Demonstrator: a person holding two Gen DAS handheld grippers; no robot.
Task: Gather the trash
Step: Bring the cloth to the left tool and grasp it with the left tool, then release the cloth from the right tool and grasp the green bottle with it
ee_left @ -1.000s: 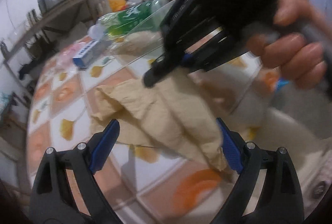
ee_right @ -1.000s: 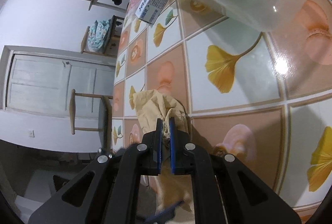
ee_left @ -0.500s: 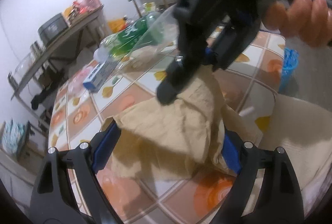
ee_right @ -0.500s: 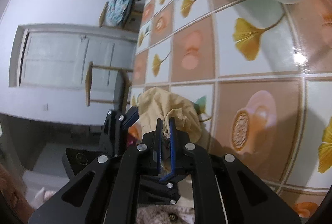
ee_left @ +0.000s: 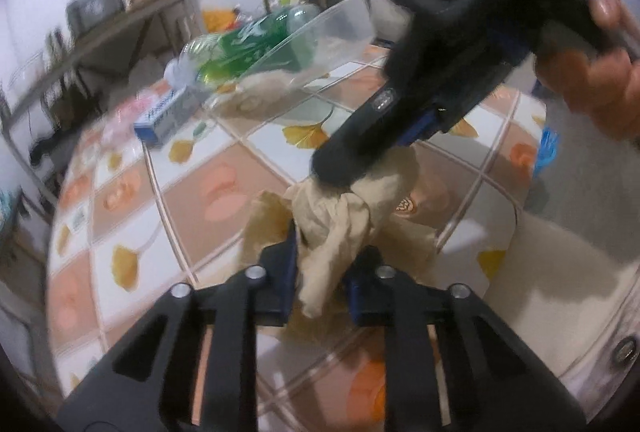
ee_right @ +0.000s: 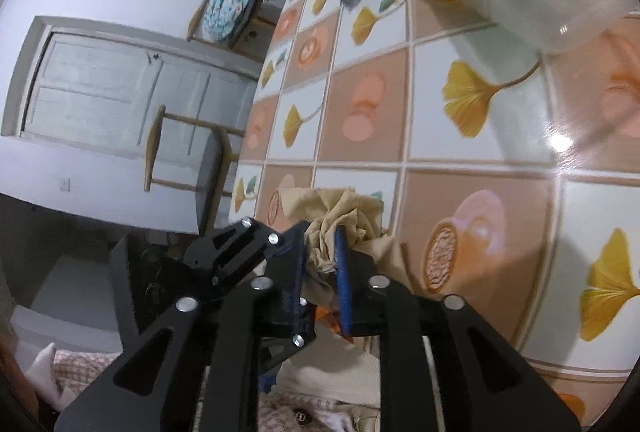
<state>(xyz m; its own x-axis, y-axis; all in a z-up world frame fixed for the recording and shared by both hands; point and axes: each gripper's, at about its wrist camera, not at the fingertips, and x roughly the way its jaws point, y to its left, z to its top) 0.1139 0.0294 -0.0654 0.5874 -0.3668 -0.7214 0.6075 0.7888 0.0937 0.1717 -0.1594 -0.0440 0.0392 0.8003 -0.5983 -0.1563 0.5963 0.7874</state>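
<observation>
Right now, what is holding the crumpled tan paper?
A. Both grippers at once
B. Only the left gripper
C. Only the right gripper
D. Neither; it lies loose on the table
A: the left gripper pinches the lower part of the crumpled tan paper while the right gripper is clamped on its upper part.

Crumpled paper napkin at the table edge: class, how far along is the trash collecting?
Done: the clear container already holds a green bottle. In hand: both tools, left and right, pinch the crumpled tan napkin. Left: binning it, perhaps the blue-white box too.
</observation>
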